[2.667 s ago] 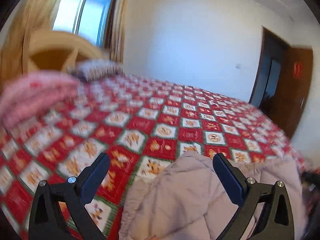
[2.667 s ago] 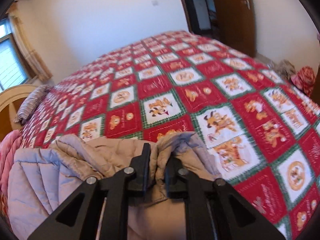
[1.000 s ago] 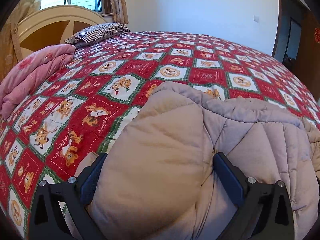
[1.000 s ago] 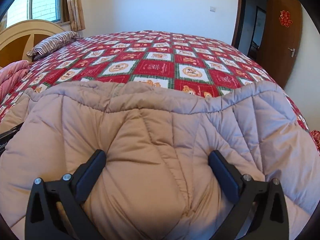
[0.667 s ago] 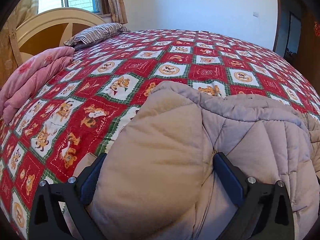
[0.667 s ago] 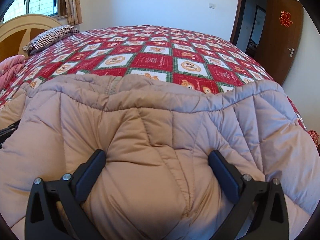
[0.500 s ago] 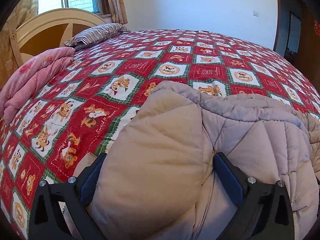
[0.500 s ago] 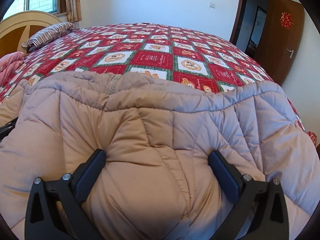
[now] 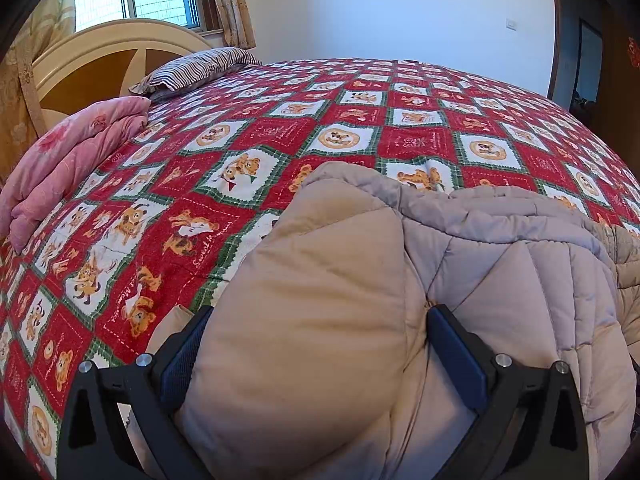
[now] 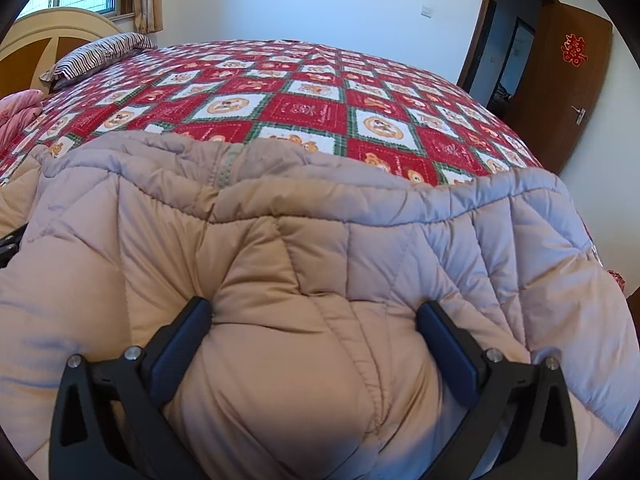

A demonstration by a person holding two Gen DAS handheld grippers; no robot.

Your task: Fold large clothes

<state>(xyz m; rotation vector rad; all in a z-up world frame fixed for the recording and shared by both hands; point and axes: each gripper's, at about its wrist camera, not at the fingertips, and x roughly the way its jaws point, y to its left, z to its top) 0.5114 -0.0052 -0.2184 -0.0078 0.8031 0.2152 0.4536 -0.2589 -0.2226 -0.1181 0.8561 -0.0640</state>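
Note:
A beige quilted down coat (image 9: 460,264) lies folded on the near part of the bed; it fills the lower part of the right wrist view (image 10: 320,248). My left gripper (image 9: 320,336) is open, its fingers (image 9: 188,348) pressed down either side of a puffy bulge at the coat's left end. My right gripper (image 10: 316,328) is open too, its fingers (image 10: 444,344) straddling a bulge in the coat's middle. The coat's underside and near edge are hidden.
The bed has a red, white and green bear-patterned bedspread (image 9: 360,136). A folded pink quilt (image 9: 68,160) and a striped pillow (image 9: 196,66) lie by the wooden headboard (image 9: 100,60) at the left. A brown door (image 10: 568,80) stands at the right.
Since 2.7 s ago my right gripper let go of the coat and opened, and both grippers came down onto the folded coat. Over the last second almost nothing moves.

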